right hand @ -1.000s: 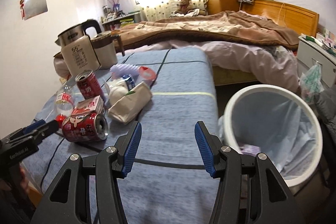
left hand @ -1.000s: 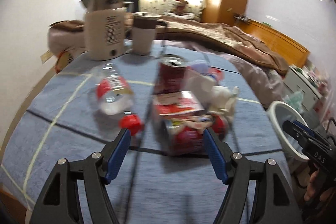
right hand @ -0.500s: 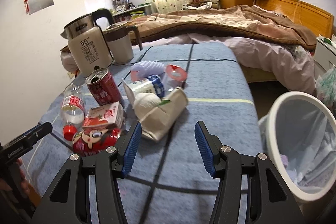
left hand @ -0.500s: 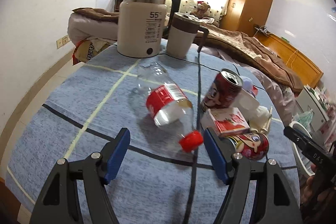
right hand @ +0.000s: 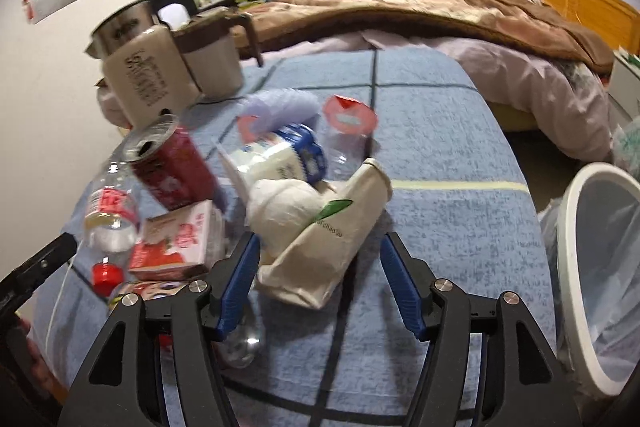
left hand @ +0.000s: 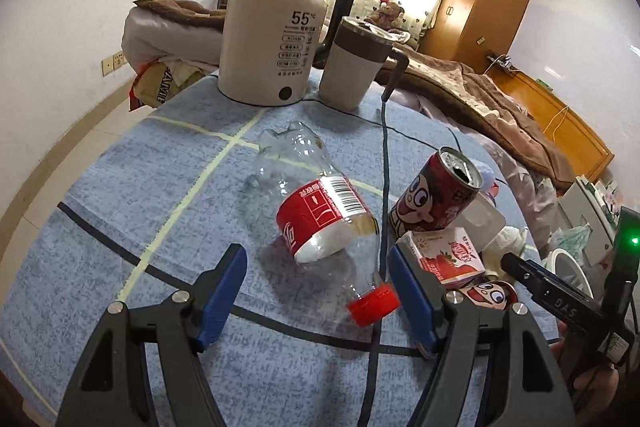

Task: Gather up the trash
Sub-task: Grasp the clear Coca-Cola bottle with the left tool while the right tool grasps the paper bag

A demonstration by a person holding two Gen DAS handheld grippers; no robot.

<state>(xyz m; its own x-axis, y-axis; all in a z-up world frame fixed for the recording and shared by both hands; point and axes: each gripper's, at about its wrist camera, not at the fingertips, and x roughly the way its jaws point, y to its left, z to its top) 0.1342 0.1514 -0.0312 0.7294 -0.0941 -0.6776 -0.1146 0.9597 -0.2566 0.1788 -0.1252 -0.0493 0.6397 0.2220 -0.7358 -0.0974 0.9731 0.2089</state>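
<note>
Left gripper (left hand: 316, 297) open, nothing gripped; empty plastic bottle (left hand: 320, 215) lying at 12 o'clock, red cap (left hand: 373, 306) between the blue fingers (left hand: 222, 291). Right gripper (right hand: 318, 285) jaws opening, empty; paper bag (right hand: 332, 243) at 12 o'clock between tips, untouched. Trash bin (right hand: 580, 267) at 3 o'clock. Red can (left hand: 434, 199) at 1 o'clock of bottle.

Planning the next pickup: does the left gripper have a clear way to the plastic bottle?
Probably yes. The left gripper is open, the plastic bottle lies just ahead, its red cap between the fingers, nothing on top.
</note>
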